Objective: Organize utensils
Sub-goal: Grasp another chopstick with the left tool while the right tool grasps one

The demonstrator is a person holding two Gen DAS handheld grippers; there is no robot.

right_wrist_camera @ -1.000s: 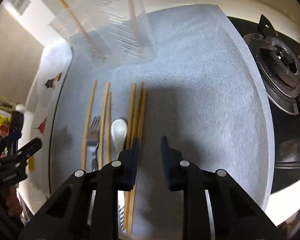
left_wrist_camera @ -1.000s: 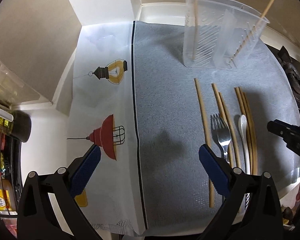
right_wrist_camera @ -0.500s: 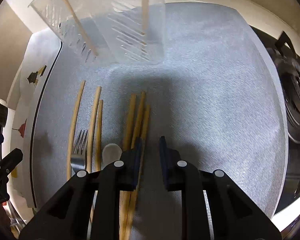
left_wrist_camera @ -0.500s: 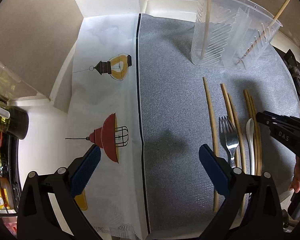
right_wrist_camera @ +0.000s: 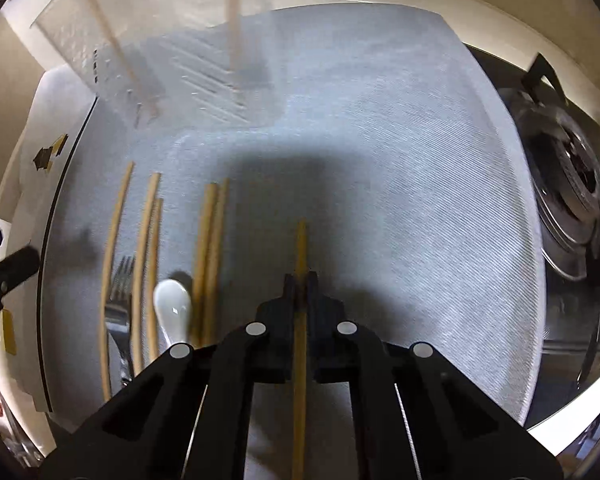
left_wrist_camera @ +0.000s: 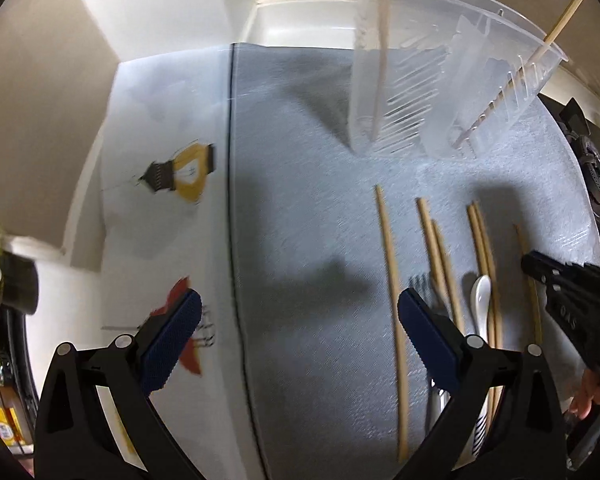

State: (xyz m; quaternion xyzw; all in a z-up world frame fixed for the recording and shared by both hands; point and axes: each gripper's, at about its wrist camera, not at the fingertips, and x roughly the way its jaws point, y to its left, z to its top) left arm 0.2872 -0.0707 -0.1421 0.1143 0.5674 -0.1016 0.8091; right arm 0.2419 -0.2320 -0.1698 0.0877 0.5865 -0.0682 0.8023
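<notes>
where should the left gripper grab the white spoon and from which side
Judging by its pose, grip the white spoon on its narrow handle, just below the bowl, coming straight down from above. It lies flat on the grey mat, wedged between chopsticks, so the left gripper, now wide open, should close across the handle's width; the rounded bowl would likely slip.

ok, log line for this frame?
right claw: shut on chopstick | left claw: open, holding nothing | on mat: five chopsticks, fork, spoon | holder: two chopsticks
</notes>
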